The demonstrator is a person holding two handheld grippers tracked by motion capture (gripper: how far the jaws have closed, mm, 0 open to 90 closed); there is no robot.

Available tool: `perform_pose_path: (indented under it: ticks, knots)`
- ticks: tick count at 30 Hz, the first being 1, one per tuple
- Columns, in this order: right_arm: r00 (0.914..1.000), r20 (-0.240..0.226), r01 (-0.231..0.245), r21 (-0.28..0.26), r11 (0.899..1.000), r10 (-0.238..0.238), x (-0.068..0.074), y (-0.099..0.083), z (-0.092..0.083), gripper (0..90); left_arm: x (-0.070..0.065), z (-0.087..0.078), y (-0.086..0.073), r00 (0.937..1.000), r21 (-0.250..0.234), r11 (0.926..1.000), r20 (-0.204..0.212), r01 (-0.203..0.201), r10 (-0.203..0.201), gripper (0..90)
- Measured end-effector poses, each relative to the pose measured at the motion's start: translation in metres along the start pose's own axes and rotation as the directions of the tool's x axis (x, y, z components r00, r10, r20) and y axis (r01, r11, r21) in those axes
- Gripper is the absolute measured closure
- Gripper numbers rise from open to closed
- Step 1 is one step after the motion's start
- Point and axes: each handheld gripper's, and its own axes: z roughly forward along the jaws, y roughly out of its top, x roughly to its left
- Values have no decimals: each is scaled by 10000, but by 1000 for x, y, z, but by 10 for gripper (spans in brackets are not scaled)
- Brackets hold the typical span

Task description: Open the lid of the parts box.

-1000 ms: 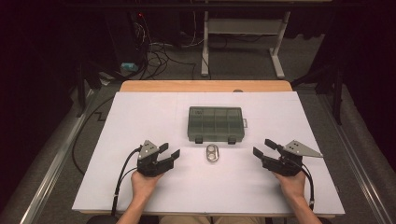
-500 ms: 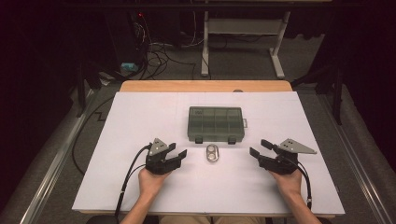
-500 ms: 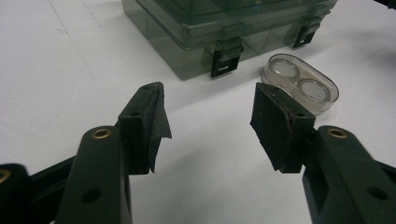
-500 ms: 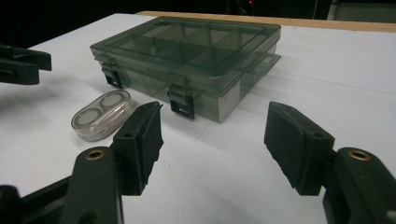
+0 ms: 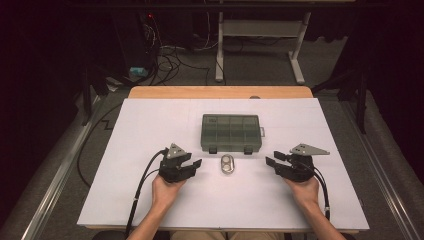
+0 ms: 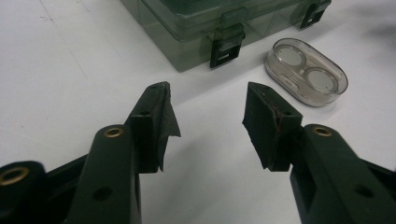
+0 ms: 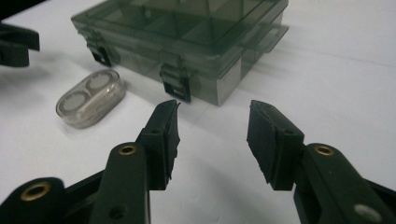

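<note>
The small clear oval case lies on the white table, just at 6 o'clock of the green compartment box. The left gripper waits at 9 o'clock of the case, the right gripper at 3 o'clock. Both have just been closing, yet they stand half open with nothing between the jaws. To do it well, I think one gripper should take the case across its narrow sides, low and slowly.

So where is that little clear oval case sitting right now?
In the high view the clear oval case lies on the white table, just in front of the green compartment box, between the two grippers.
</note>
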Motion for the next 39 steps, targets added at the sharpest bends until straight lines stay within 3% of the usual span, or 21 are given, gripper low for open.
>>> perform_pose_path:
  ticks: [10,21,30,33,39]
  knots:
    - [9998,-174,59,919,9957,-43,-3,3,4,667,-1,6,14,9997,673,9977,-215,-117,132,524]
    - [9977,-397,618,1757,9825,-557,-3,15,12,759,-1,11,27,9955,1374,9873,-403,-794,857,554]
    - [9958,-417,883,2204,9714,-811,-5,26,17,835,3,15,36,9943,1989,9772,-606,-738,874,592]
    - [9956,-431,908,2326,9683,-830,-5,29,19,861,6,16,39,9963,2132,9754,-517,-563,688,626]
    - [9951,-458,959,2512,9632,-872,-7,35,23,900,6,16,51,9953,2341,9697,-487,-704,840,700]
